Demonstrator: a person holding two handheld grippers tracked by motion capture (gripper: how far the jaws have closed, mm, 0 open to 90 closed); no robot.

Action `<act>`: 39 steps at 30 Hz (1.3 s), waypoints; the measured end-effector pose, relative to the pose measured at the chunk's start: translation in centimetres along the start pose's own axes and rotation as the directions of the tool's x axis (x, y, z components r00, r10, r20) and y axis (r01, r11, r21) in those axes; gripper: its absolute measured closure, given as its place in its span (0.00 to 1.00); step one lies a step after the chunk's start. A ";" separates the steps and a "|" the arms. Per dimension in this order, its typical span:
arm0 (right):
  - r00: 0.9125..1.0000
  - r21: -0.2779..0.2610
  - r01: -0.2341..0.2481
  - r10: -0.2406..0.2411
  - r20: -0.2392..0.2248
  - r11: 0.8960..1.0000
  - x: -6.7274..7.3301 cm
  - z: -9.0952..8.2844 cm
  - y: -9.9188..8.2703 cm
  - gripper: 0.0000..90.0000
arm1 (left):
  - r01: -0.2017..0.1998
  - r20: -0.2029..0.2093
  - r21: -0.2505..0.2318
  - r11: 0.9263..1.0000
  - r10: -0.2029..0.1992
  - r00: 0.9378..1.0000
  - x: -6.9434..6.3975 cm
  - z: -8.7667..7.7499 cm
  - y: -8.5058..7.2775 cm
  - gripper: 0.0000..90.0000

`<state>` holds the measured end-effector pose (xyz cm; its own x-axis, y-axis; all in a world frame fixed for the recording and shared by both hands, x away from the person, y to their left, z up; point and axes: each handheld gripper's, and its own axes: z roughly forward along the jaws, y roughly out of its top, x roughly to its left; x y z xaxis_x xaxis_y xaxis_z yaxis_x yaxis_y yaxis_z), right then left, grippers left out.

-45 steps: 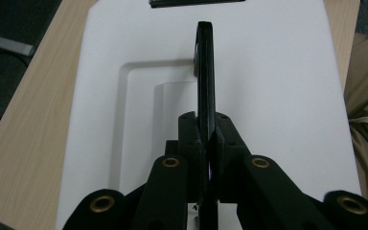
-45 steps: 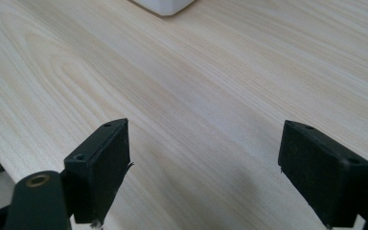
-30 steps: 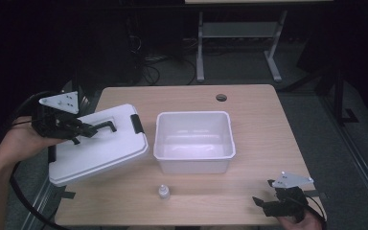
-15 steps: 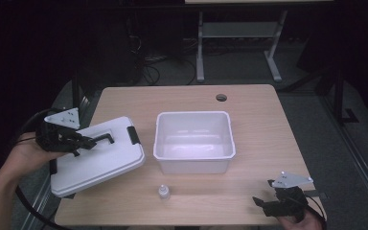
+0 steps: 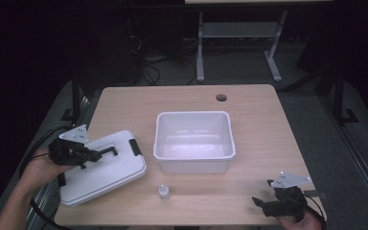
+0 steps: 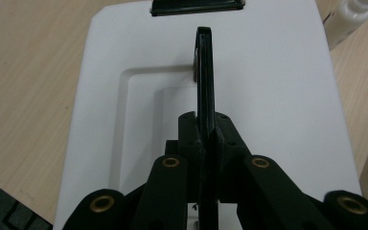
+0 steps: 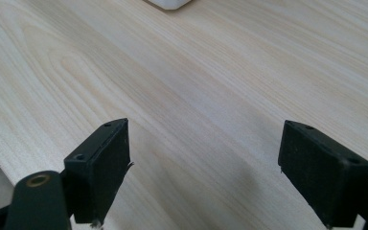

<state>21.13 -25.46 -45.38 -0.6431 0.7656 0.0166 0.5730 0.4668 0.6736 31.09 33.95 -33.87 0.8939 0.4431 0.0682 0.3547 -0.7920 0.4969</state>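
Observation:
A white box lid (image 5: 106, 170) with a black handle (image 5: 108, 151) and black latches lies low over the table's left front corner, its left side overhanging the edge. My left gripper (image 5: 93, 154) is shut on that handle. In the left gripper view the handle (image 6: 205, 72) runs as a thin black bar out from between the closed fingers (image 6: 189, 139), above the lid's recessed top (image 6: 268, 96). An empty white bin (image 5: 194, 117) stands at the table's middle. My right gripper (image 5: 263, 206) rests at the front right, open; its fingers (image 7: 100, 163) stand wide apart over bare wood.
A small clear bottle with a white cap (image 5: 163, 191) stands just right of the lid's front corner, and shows in the left gripper view (image 6: 350, 19) too. The wooden table (image 5: 268, 124) has a round cable hole (image 5: 221, 97) at the back. Dark floor, cables and a metal stand lie beyond.
My left gripper has come down and toward the front left with the lid in it, away from the bin. The lid has levelled out near the tabletop. The right gripper has kept still.

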 end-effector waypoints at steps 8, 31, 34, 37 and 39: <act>1.000 0.004 0.006 -0.006 0.000 1.000 0.1 0.1 0.0 0.20 | 0.001 -0.015 0.058 0.998 0.000 1.000 0.0 2.7 -1.3 0.93; 1.000 0.012 0.015 -0.015 -0.016 1.000 0.3 0.4 0.3 0.20 | 0.034 0.023 0.018 0.999 -0.035 0.999 0.4 5.2 -2.1 0.86; 1.000 0.019 0.024 -0.024 -0.018 1.000 0.4 0.5 0.4 0.20 | 0.039 0.023 0.027 0.999 -0.040 0.999 0.2 5.0 -2.0 0.80; 1.000 0.020 0.024 -0.023 -0.021 1.000 0.4 0.6 0.3 0.20 | 0.043 0.031 0.029 0.999 -0.044 0.999 -0.1 4.9 -1.8 0.73; 1.000 0.024 0.019 -0.019 -0.021 1.000 0.4 0.6 0.3 0.20 | 0.045 0.042 0.029 0.999 -0.047 0.998 -0.2 4.9 -1.7 0.69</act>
<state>21.34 -24.75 -45.59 -0.6644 0.7472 0.0192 0.5723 0.4920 0.6560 31.66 33.13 -38.96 0.8871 0.4615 0.0085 0.4028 -0.7828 0.4743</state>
